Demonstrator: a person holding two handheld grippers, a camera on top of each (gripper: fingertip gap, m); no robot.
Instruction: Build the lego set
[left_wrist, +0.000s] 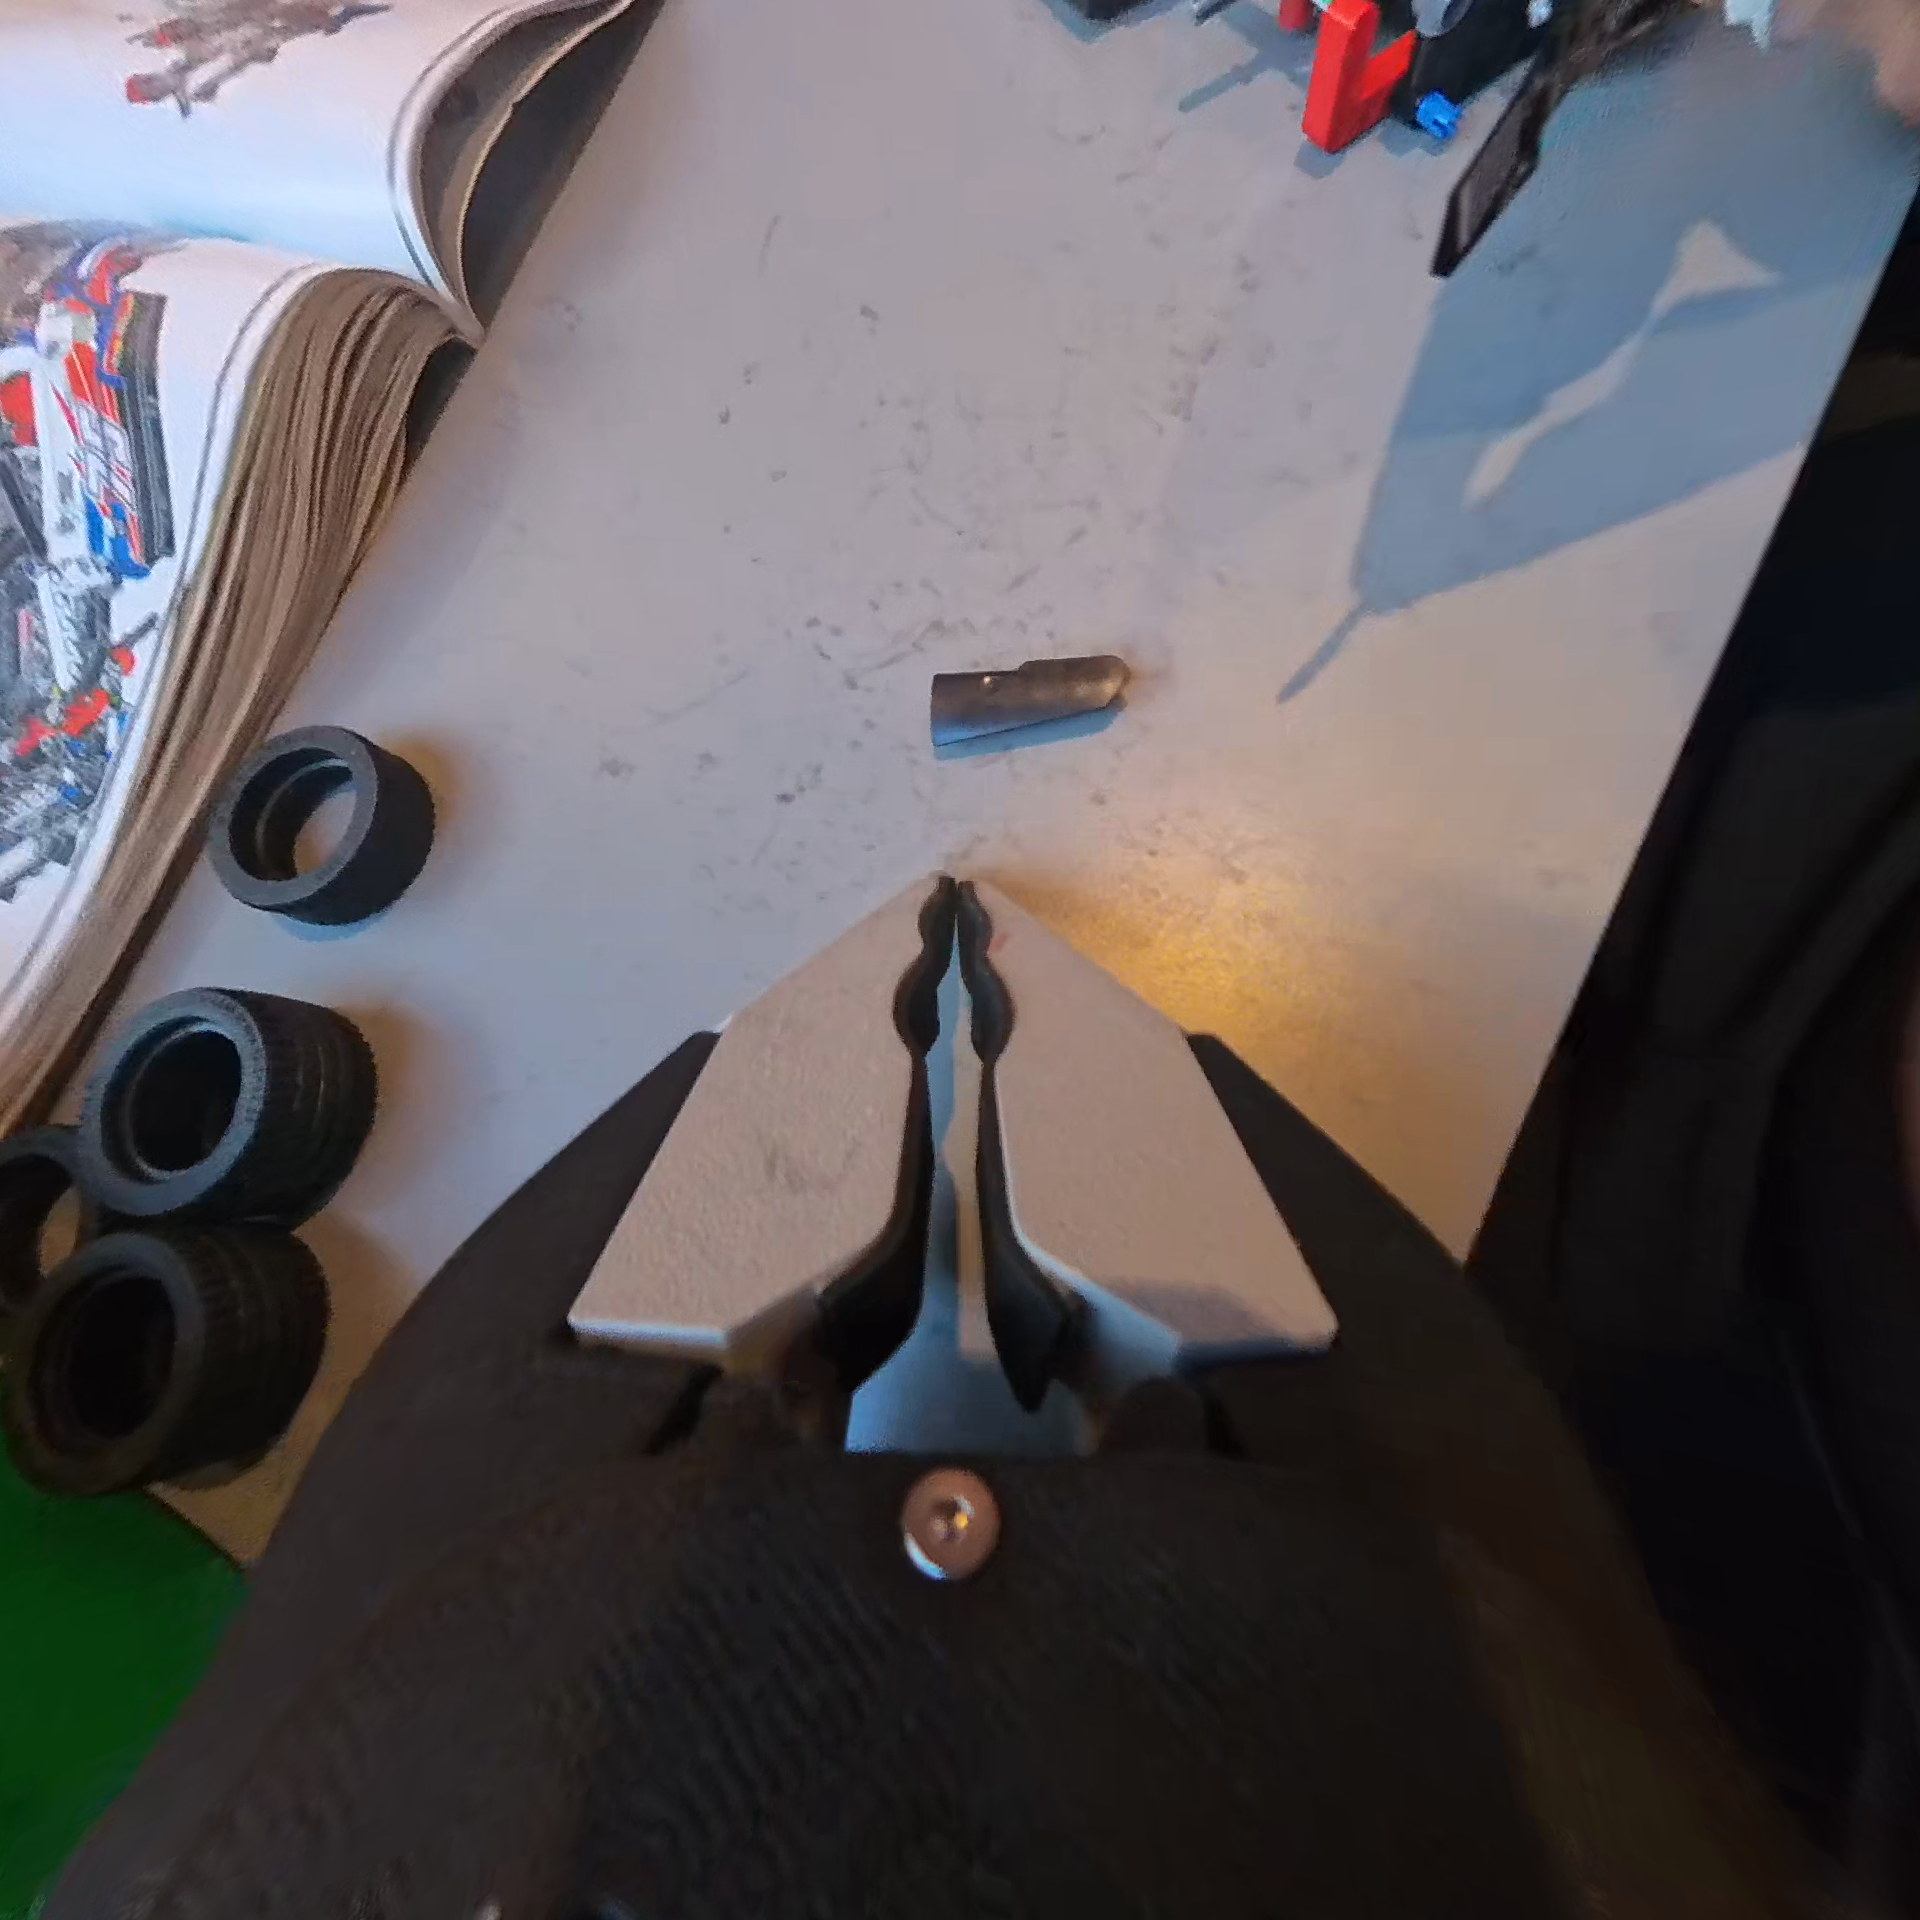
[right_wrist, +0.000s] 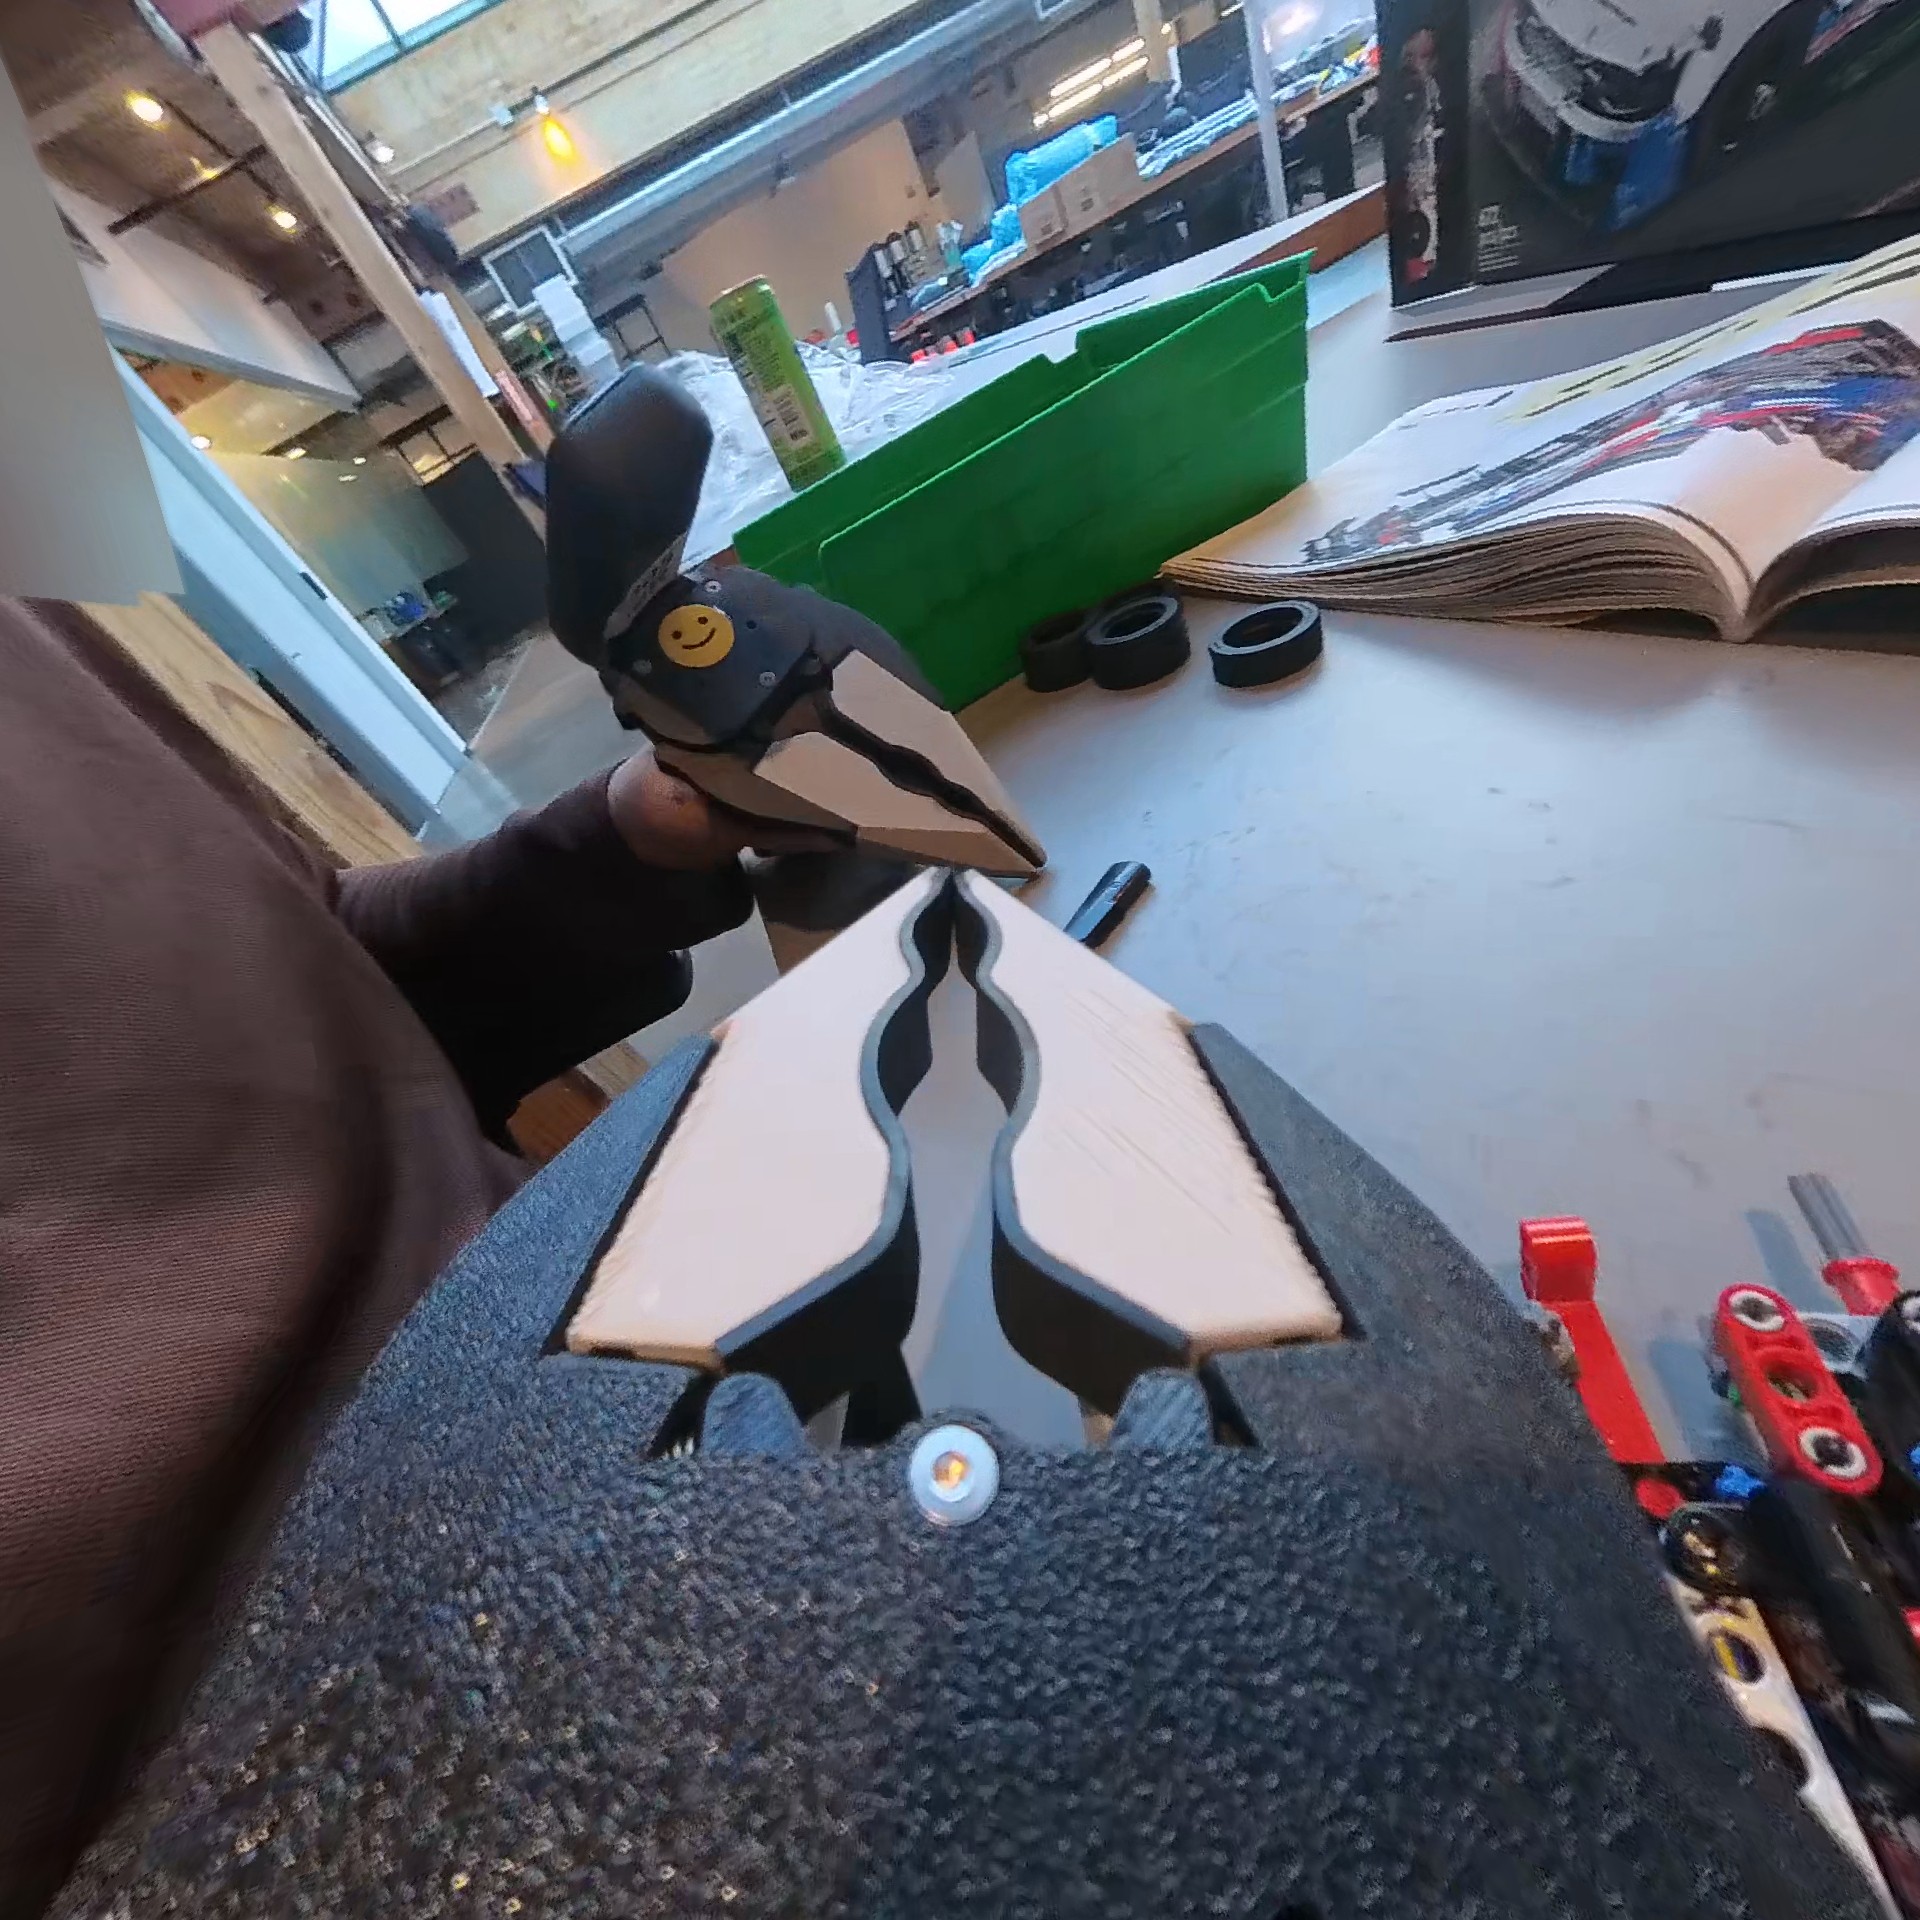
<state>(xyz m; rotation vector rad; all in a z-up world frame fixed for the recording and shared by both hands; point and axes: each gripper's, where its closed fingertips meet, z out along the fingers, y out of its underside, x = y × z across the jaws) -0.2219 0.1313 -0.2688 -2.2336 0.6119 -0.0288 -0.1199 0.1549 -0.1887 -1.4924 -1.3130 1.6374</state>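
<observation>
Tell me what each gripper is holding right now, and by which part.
Nothing. The left gripper and the right gripper are both shut with nothing between their tips. The small dark piece lies untouched on the table.

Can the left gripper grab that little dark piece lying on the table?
Probably yes: the dark piece lies alone on bare table just ahead of the left gripper, nothing between. Its jaws are shut, so they must open first.
</observation>
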